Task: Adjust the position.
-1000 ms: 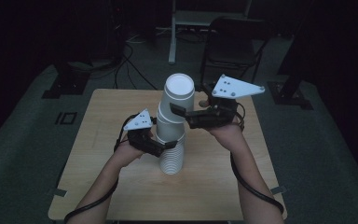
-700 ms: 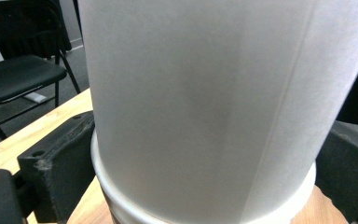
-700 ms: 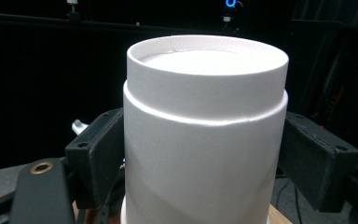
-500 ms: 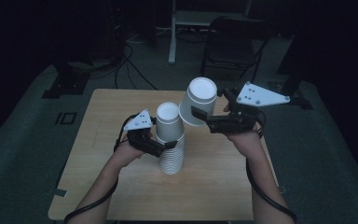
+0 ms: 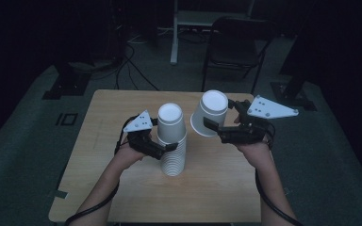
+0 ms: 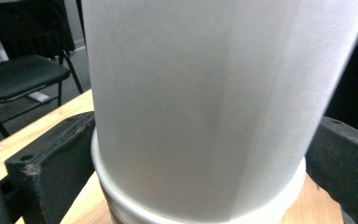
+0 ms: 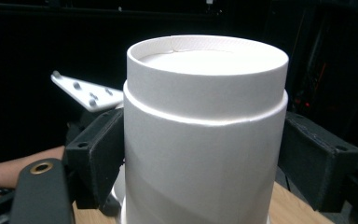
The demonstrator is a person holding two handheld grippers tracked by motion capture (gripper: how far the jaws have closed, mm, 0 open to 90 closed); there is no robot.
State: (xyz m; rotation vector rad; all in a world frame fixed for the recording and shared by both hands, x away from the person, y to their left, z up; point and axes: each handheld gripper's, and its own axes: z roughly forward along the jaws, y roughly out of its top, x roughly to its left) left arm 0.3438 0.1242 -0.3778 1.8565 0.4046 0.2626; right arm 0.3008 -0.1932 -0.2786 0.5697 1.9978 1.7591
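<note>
My right gripper [image 5: 212, 126] clamps 1 paper cup [image 5: 209, 113], tilted, right of the stack [image 5: 172, 141] my left gripper [image 5: 169, 147] clamps.

Light wooden table [image 5: 122, 117], squarish with rounded corners, is standing on dark grey floor [image 5: 23, 141]. Only one thing is sitting directly on it: stack of white paper cups [image 5: 172, 150], upside down, upright, roughly centre, slightly left of the middle. Tape tab [image 5: 60, 193] is sticking off the near-left edge. Rest of the top is showing bare wood.
</note>
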